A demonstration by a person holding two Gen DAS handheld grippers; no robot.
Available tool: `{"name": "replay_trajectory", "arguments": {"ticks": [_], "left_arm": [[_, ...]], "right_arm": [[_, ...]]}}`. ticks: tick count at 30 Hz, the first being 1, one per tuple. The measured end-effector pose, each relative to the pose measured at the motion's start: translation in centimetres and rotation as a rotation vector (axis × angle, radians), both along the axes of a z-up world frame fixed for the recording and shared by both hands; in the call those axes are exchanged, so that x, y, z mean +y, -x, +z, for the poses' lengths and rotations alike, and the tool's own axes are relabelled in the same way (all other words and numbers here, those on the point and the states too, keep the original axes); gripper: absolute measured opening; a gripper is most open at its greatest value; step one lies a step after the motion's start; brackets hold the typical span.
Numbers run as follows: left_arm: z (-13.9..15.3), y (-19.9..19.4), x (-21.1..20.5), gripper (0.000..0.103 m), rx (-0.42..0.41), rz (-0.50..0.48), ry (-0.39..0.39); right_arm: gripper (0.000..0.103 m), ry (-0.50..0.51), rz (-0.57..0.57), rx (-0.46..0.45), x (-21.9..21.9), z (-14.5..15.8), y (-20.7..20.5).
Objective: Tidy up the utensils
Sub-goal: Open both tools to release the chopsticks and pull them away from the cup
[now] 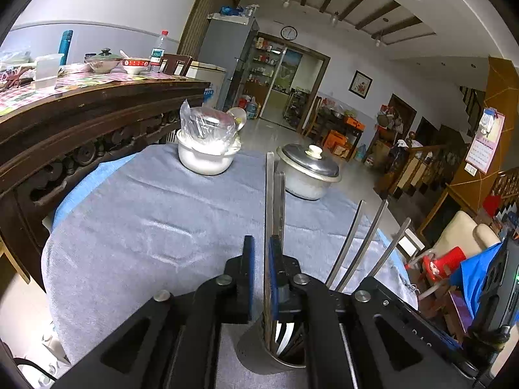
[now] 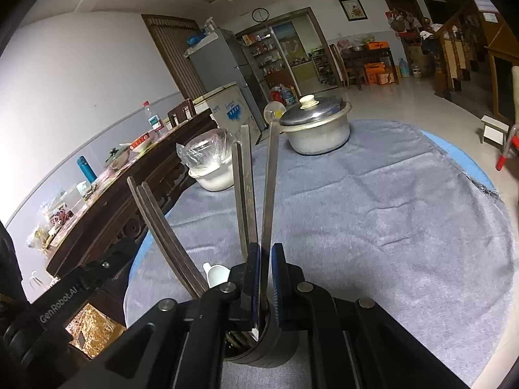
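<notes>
— Which step are you on?

— Dropping metal utensils (image 1: 274,194) into the steel cup (image 1: 259,353) near the table's (image 1: 146,220) edge. My left gripper (image 1: 259,275) stands slightly apart, its handles loose against one pad; my right gripper (image 2: 266,278) likewise, a handle (image 2: 271,178) free between its pads.

— Next?

— Probably lift clear without tipping the cup.

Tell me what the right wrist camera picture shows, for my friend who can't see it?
The right gripper points over a metal utensil holder, with flat metal chopsticks standing up between its blue pads, slightly parted. Beyond, on a grey tablecloth, sit a lidded metal pot and a white bowl with a plastic bag.
</notes>
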State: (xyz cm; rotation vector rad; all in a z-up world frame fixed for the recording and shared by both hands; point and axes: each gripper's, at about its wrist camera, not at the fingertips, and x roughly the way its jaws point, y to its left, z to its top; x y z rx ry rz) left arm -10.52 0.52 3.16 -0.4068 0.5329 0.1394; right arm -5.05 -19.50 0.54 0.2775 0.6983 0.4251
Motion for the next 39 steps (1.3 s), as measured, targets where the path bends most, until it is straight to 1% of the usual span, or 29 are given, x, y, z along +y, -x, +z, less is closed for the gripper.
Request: {"name": "replay_trajectory", "arguments": {"ticks": [1,2,3,5,9,13,16,19,23,27,34,36,39], "left_arm": [[0.1,0.1,0.2,0.031,0.002,0.003,0.004],[0.3,0.2,0.4,0.048,0.000,0.012,0.008],[0.4,0.5,0.6,0.054,-0.005,0.022,0.009],[0.6,0.9,1.0,0.054,-0.010,0.038,0.006],[0.5,0.6,2.1,0.054,0.032,0.047,0.027],[-0.1,0.4,2.6,0.054,0.072,0.059,0.024],[-0.5,0.2,2.5,0.054,0.098,0.047,0.019],[-0.7,0.3,2.5,0.055,0.107,0.042,0.016],[-0.8,0.3,2.6,0.061,0.115,0.038,0.011],[-1.0,0.2,2.4,0.062,0.129,0.020,-0.004],[-1.9,-0.3,2.0,0.064,0.181,-0.033,-0.028],[-2.4,-0.5,2.0,0.066,0.201,-0.052,-0.028],[-2.6,-1.1,2.6,0.066,0.218,-0.066,0.001]], "right_arm": [[0.028,-0.001,-0.003,-0.003,-0.1,0.1,0.1],[0.046,-0.001,-0.008,-0.009,-0.3,0.3,0.2],[0.061,-0.004,-0.011,-0.018,-0.4,0.6,0.4],[0.062,0.002,-0.011,-0.041,-0.7,1.1,0.8],[0.063,0.021,-0.006,-0.052,-1.3,1.9,1.3],[0.063,0.033,-0.008,-0.049,-1.6,2.1,1.4],[0.063,0.039,0.000,-0.031,-1.5,1.8,1.4],[0.064,0.049,0.005,-0.024,-1.4,1.7,1.5],[0.066,0.061,0.018,-0.019,-1.2,1.6,1.7],[0.070,0.073,0.030,-0.015,-1.1,1.6,1.9],[0.073,0.114,0.075,-0.004,-0.7,1.2,2.2],[0.074,0.111,0.087,0.010,-0.7,0.9,2.1],[0.074,0.051,0.092,0.053,-1.5,0.5,1.1]]}}
